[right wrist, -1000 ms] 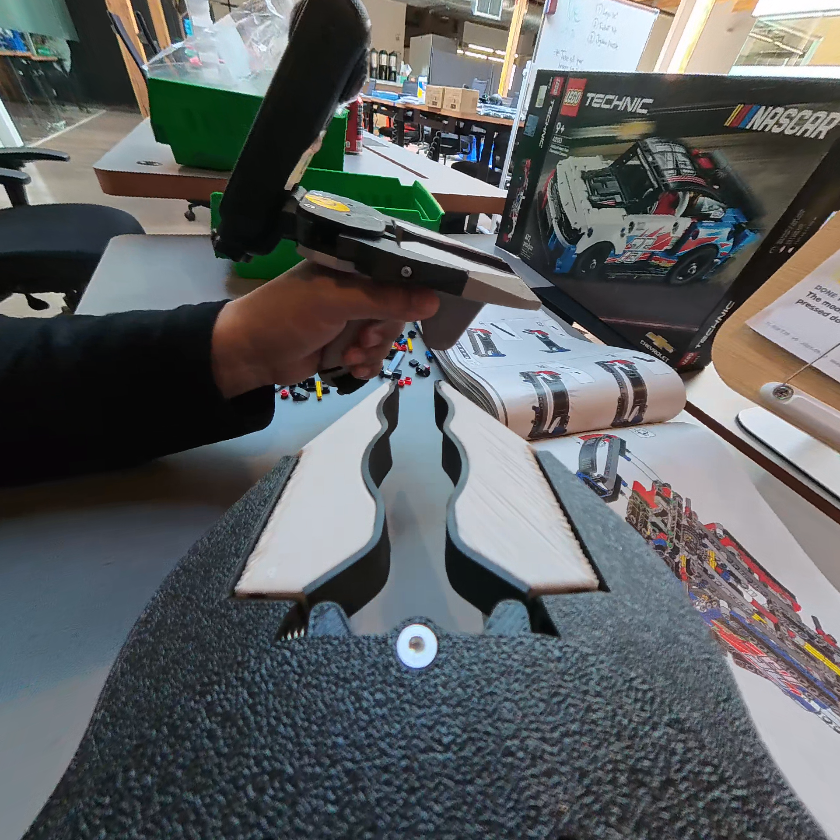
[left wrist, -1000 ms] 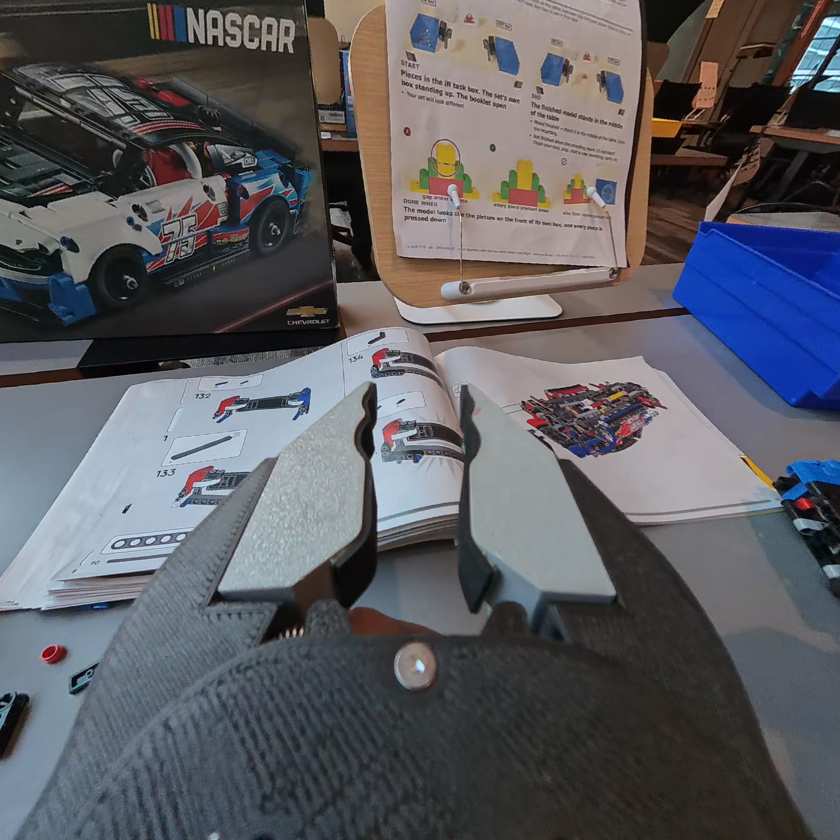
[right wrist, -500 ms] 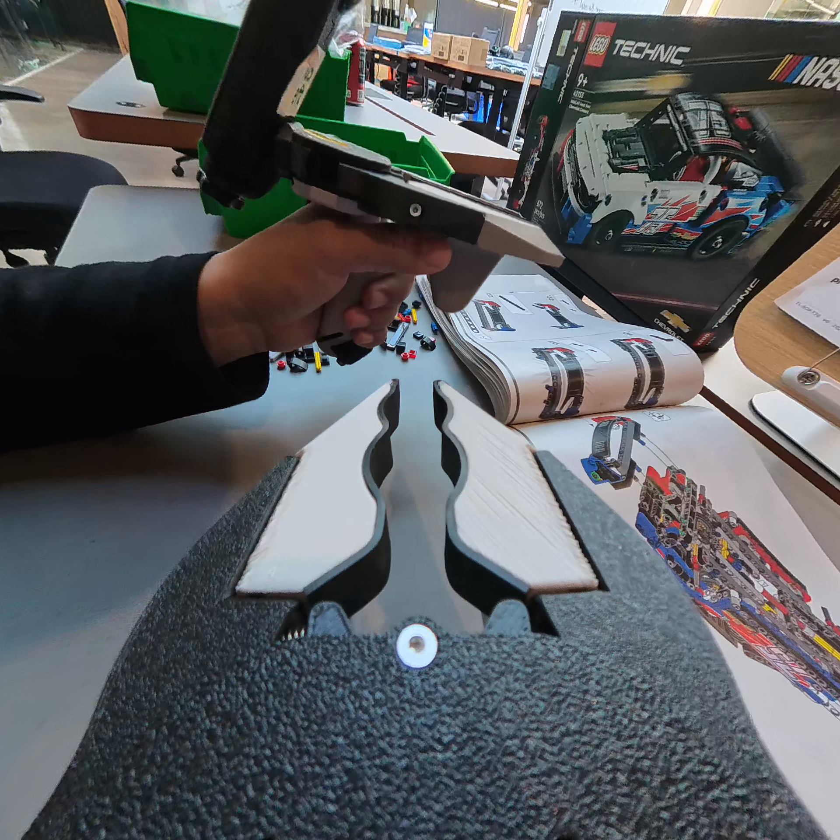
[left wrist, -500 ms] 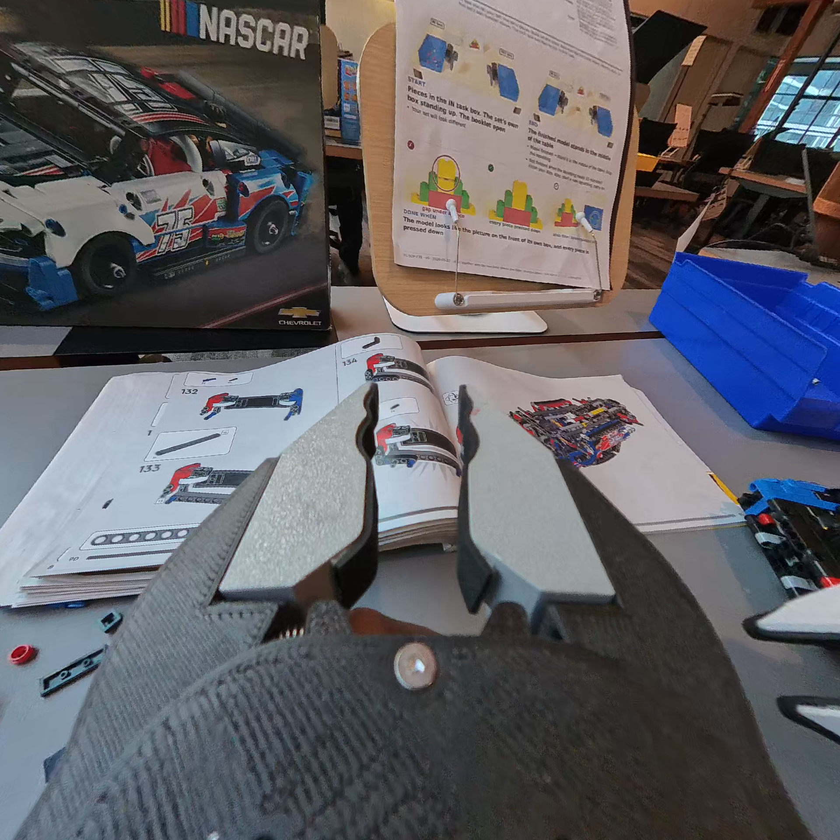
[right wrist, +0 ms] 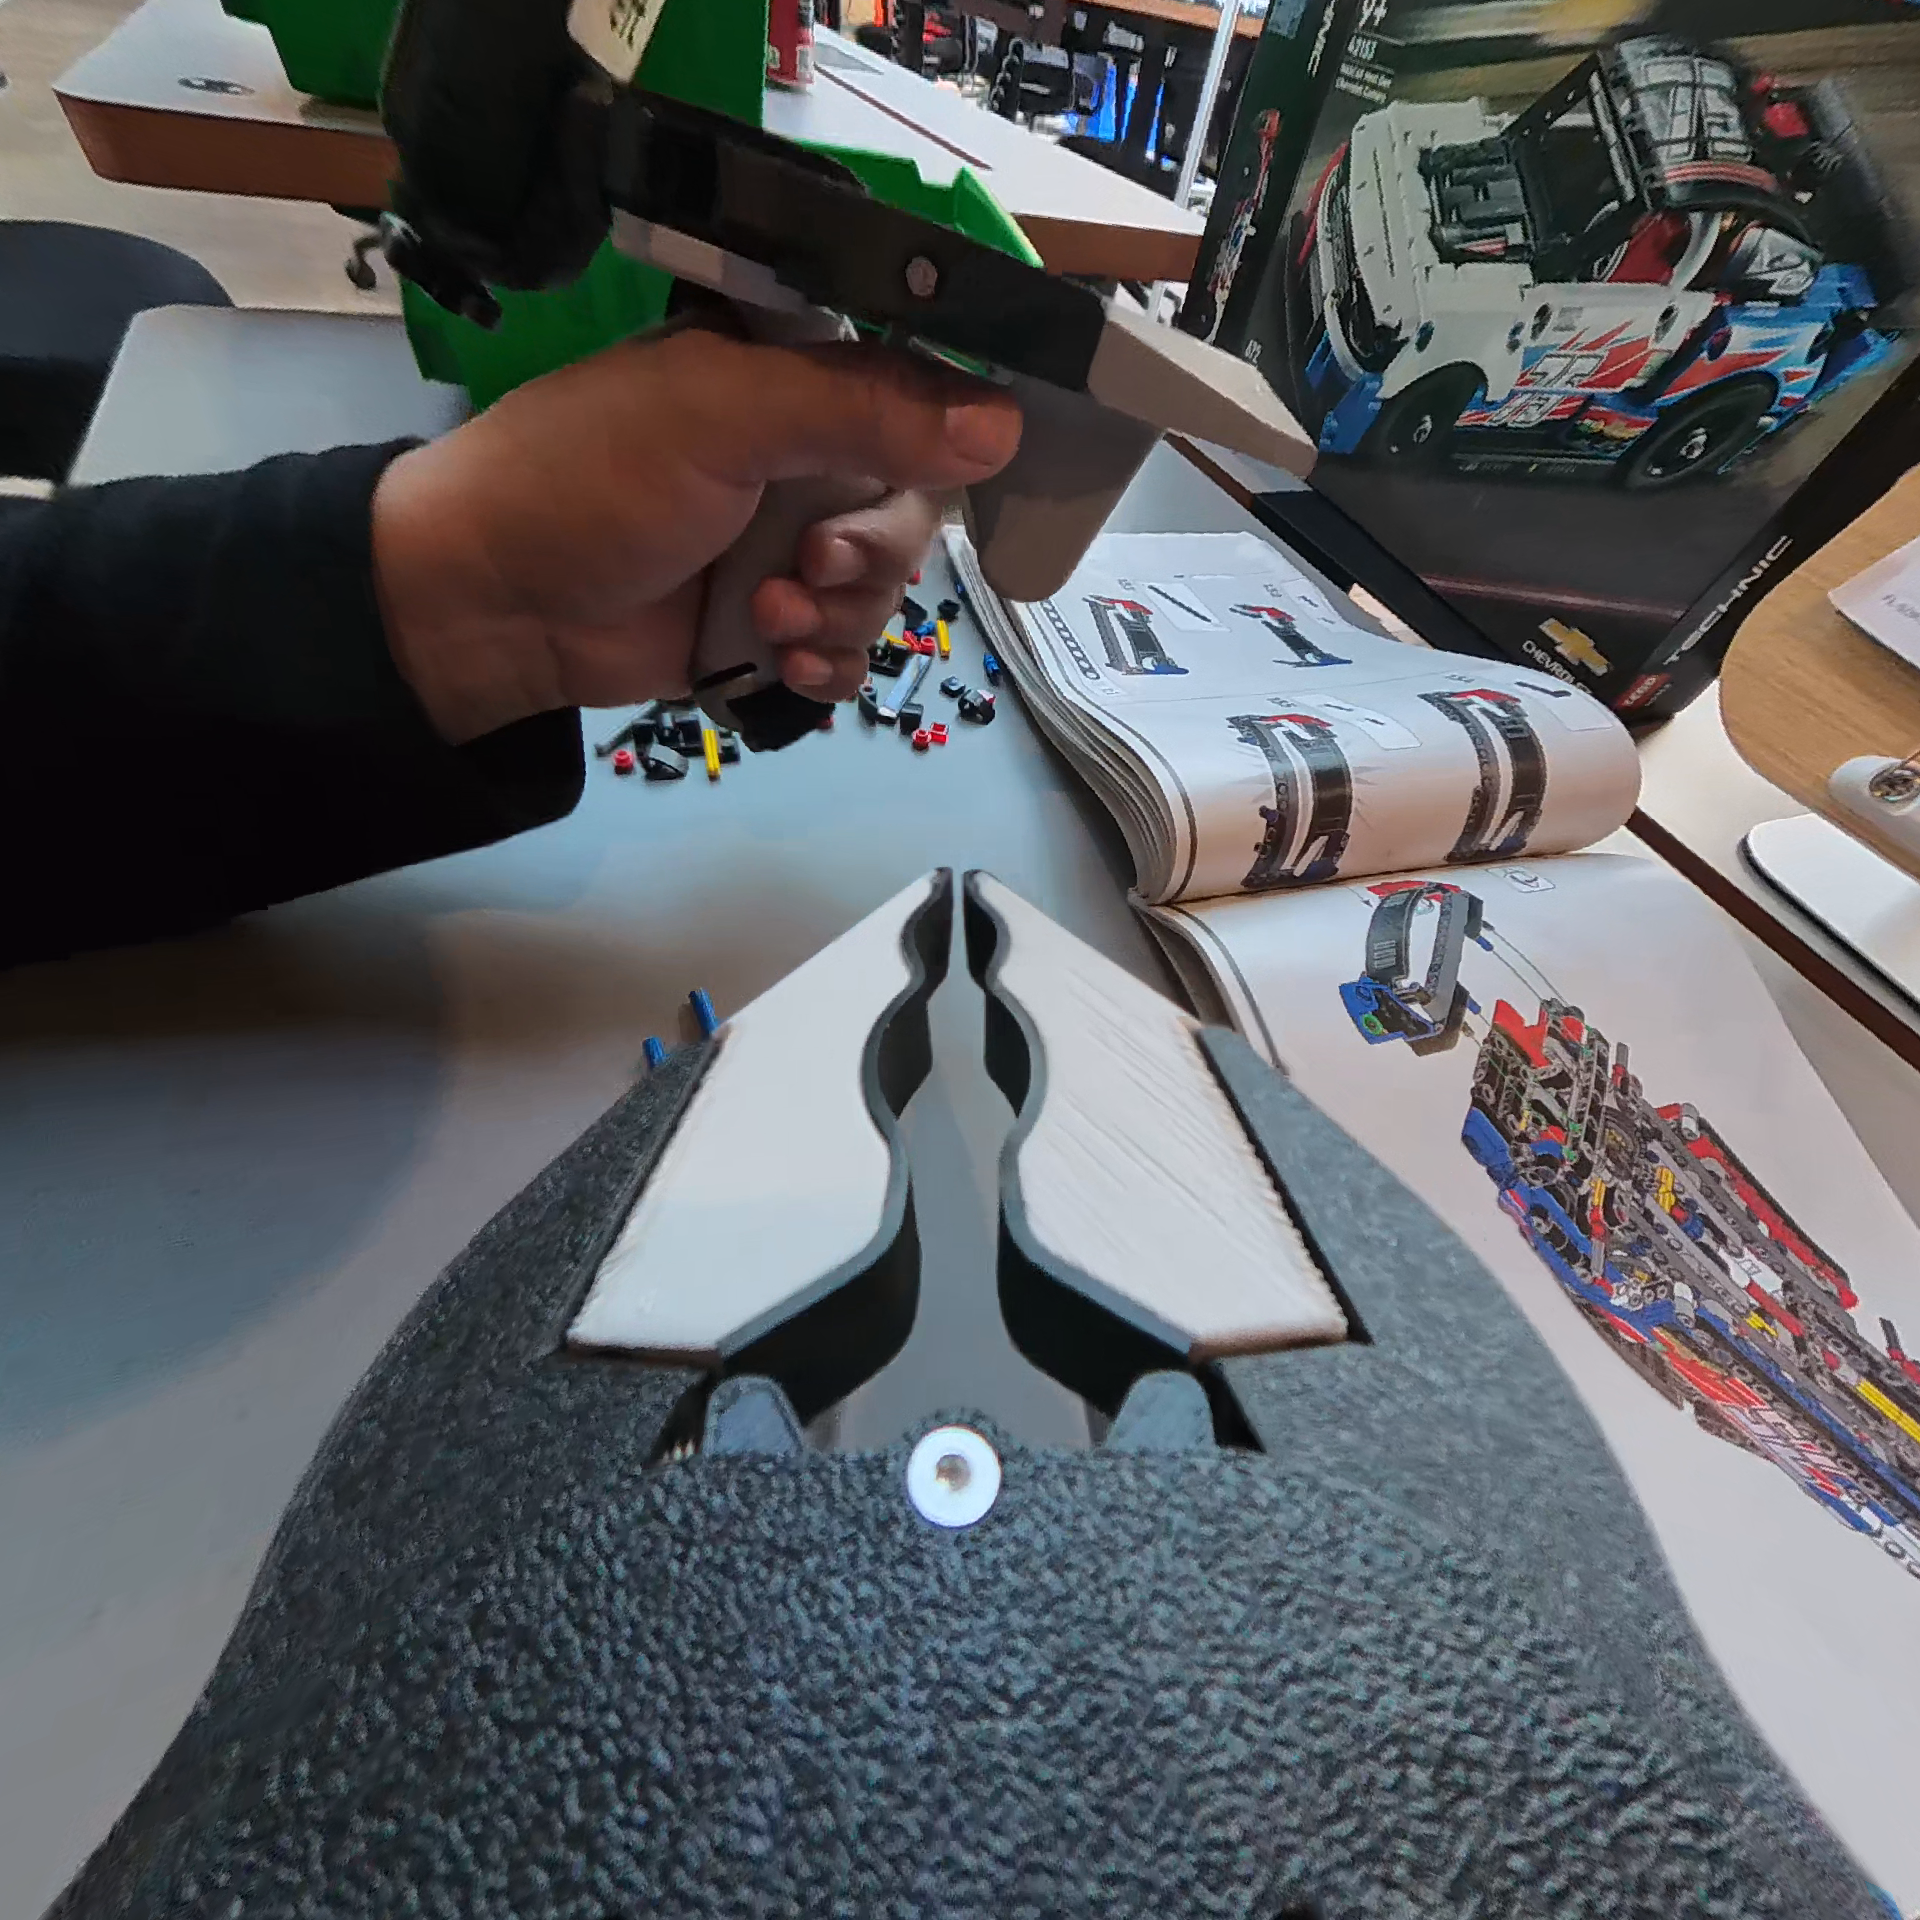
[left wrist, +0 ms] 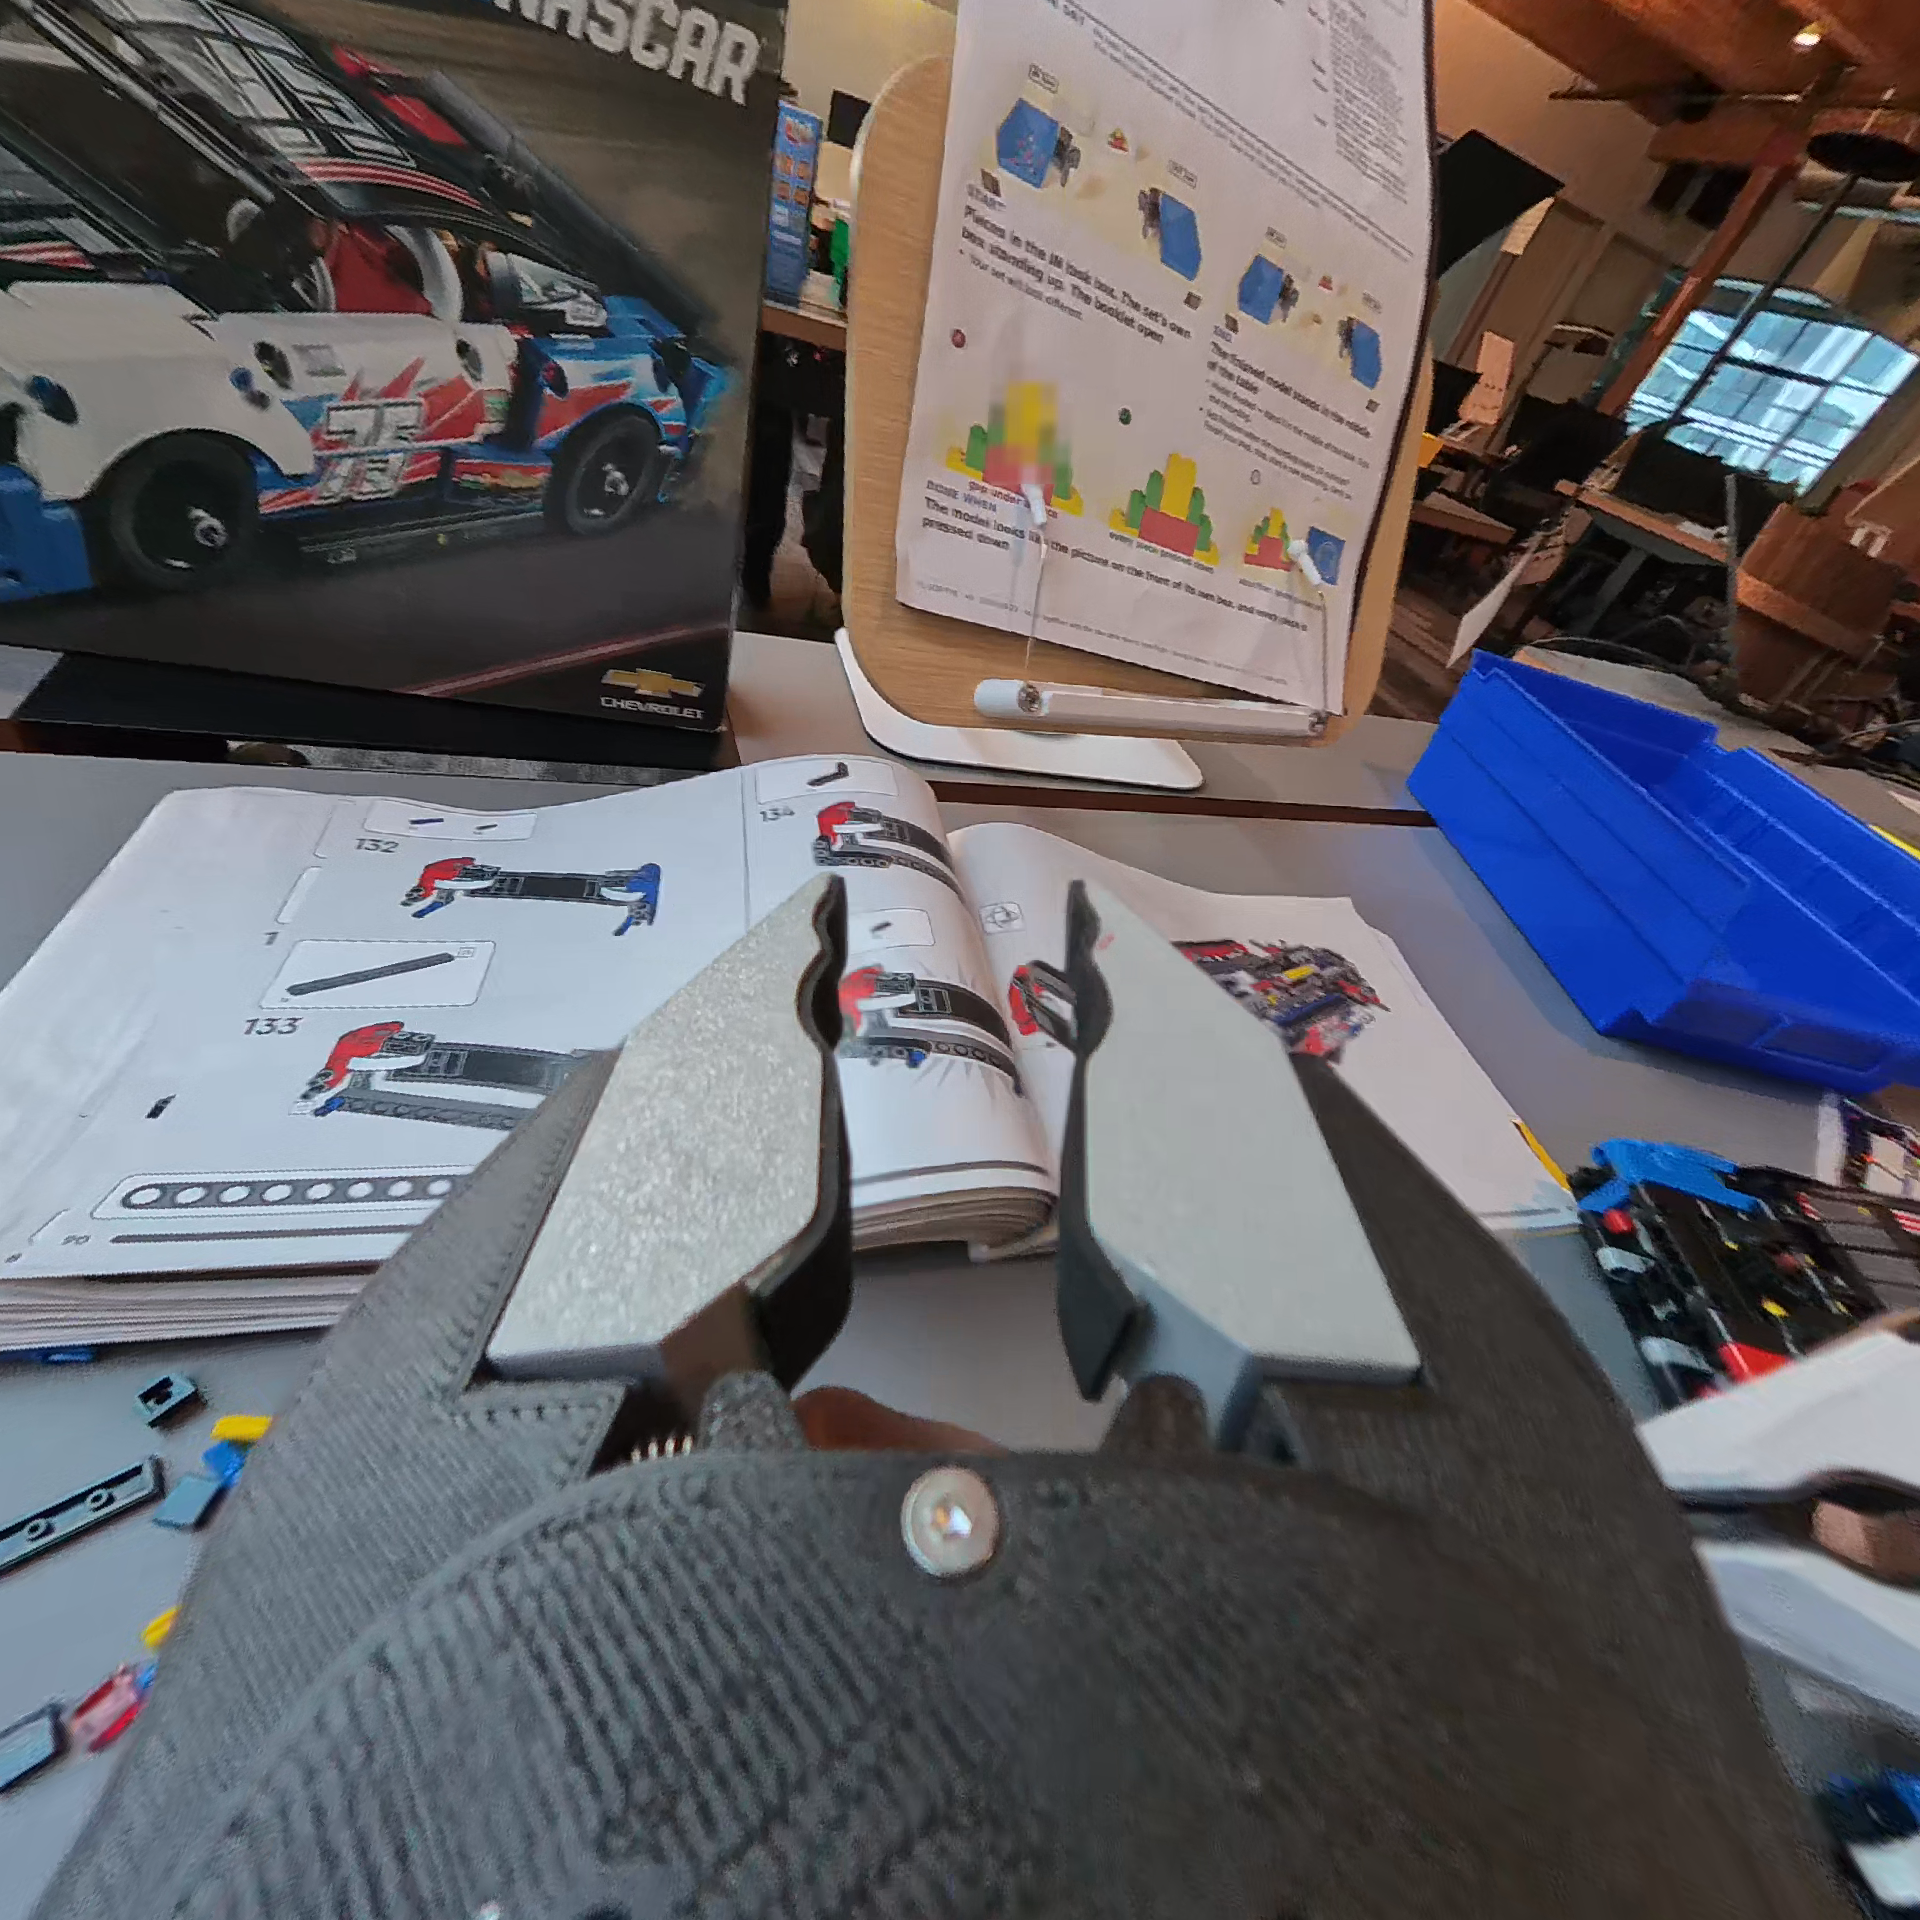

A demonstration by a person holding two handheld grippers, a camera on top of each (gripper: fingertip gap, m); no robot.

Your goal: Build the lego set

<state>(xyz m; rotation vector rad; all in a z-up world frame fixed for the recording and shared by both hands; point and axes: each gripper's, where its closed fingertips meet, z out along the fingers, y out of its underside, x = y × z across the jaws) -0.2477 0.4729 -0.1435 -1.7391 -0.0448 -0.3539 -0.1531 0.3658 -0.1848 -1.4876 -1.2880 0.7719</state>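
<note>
Grey desk (left wrist: 1434, 914) surface carries every item in view. The left tool (left wrist: 951, 909) is held above the near edge of the open instruction booklet (left wrist: 499, 997); its fingers stand well apart with nothing between them. The booklet lies flat, its left page showing numbered building steps and its right page a picture of a multicoloured assembly.

The right tool (right wrist: 957, 881) is held low over bare desk, just beside the near edge of the booklet (right wrist: 1340, 727). Its fingertips are nearly touching, with only a thin slit between them, and they hold nothing. In the right wrist view, a hand (right wrist: 665, 520) in a dark sleeve grips the handle of the left tool (right wrist: 1122, 447) above the desk.

The partly built model (left wrist: 1766, 1268), black with blue, red and yellow parts, rests on the desk to the right of the booklet, near the right tool (left wrist: 1787, 1413) as it appears at the edge of the left wrist view. Loose pieces (right wrist: 894, 675) lie scattered on the desk at the left of the booklet, some of them under the hand. Two small blue pegs (right wrist: 681, 1023) lie just beside the right tool's left finger.

The set's box (left wrist: 364, 343) stands upright behind the booklet. A wooden stand (left wrist: 883, 520) with a printed sheet stands beside the box. A blue bin (left wrist: 1683, 883) sits to the right, behind the model. A green bin (right wrist: 582, 301) sits behind the hand.
</note>
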